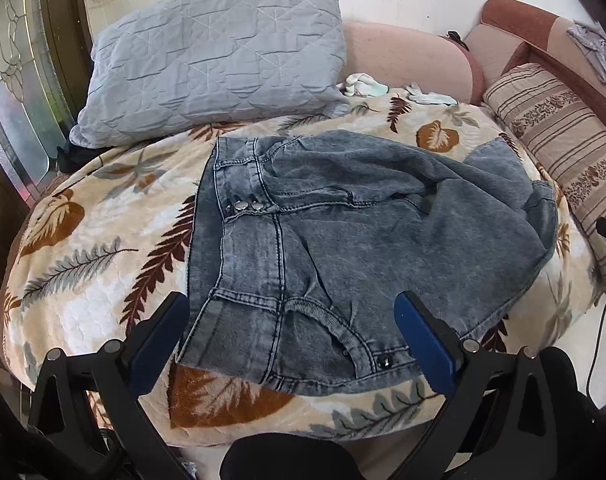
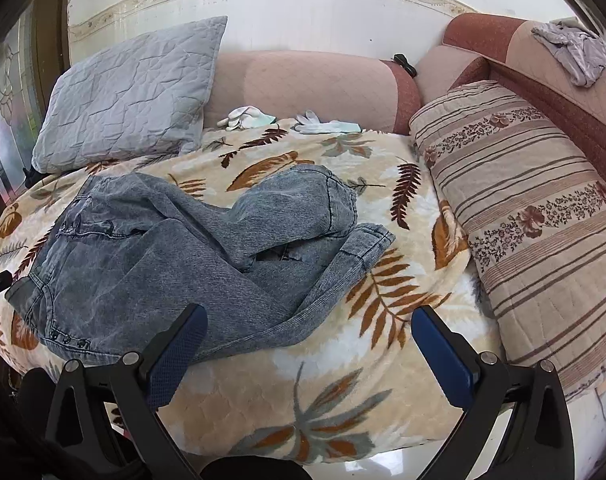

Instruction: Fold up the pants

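Grey-blue denim pants lie rumpled on a leaf-print blanket. Their waistband with metal buttons faces left and the legs bunch toward the right. My left gripper hovers open over the near edge of the waist, one finger on either side of the hip pocket. In the right wrist view the pants lie left of centre with both legs bent and their cuffs near the middle of the blanket. My right gripper is open above the near leg's edge and holds nothing.
A grey quilted pillow leans at the back left. White gloves lie at the blanket's far edge by a pink couch back. A striped floral cushion lines the right side. A cloth drapes the couch arm.
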